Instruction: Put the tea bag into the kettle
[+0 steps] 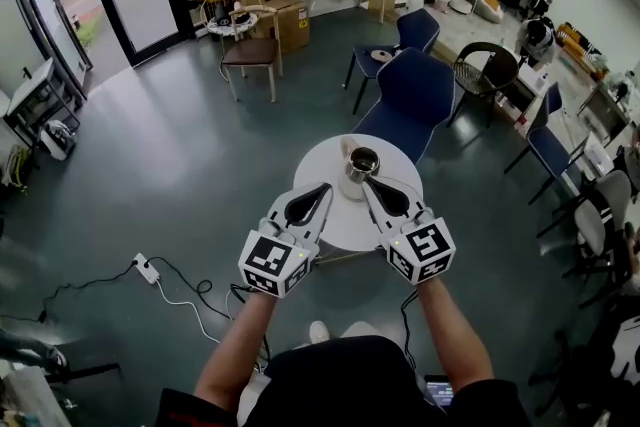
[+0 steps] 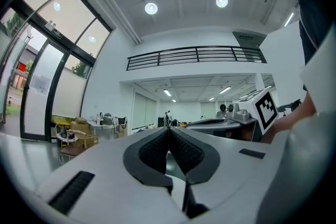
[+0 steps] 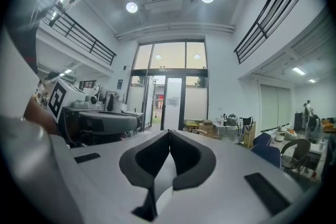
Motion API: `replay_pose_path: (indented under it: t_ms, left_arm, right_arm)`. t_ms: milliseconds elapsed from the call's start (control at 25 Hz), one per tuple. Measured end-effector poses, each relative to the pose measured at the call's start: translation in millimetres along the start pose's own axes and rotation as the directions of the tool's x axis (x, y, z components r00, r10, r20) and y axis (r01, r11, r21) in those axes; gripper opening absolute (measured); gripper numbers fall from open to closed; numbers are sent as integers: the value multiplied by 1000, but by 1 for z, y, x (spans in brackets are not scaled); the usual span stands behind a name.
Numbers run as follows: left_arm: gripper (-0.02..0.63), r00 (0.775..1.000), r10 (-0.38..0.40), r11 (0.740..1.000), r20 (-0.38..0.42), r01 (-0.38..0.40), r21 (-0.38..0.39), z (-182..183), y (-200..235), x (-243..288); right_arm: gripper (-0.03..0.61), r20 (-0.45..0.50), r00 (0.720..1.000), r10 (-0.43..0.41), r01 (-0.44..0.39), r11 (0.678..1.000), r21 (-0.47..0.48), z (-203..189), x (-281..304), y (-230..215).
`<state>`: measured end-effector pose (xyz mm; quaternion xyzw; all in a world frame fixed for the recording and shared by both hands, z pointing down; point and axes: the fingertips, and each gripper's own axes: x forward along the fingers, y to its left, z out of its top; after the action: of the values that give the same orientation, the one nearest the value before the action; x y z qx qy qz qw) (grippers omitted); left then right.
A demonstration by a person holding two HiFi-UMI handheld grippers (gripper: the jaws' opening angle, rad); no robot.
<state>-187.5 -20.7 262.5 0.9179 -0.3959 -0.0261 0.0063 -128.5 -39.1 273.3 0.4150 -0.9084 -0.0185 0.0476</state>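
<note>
Hovering at 7 o'clock from the kettle [image 1: 362,165], the left gripper [image 1: 323,188] has its jaws pressed fully together with nothing between them. The open-topped metal kettle stands upright on the round white table [image 1: 345,223], toward the table's 12 o'clock side. At 5 o'clock from the kettle, the right gripper [image 1: 368,183] is likewise closed tight and empty, its tip near the kettle's base. No tea bag can be made out. A blue chair [image 1: 415,95] stands just past the table, at 1 o'clock.
</note>
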Motion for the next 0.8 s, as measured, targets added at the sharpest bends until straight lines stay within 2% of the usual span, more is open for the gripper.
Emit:
replay_pose_path:
  t_ms: [800]
  left_arm:
    - [15,1000,14,997,25,-16,70,20,-111,-25]
  right_arm:
    - [18,29,999,26,-25,999,-24,12,-118,13]
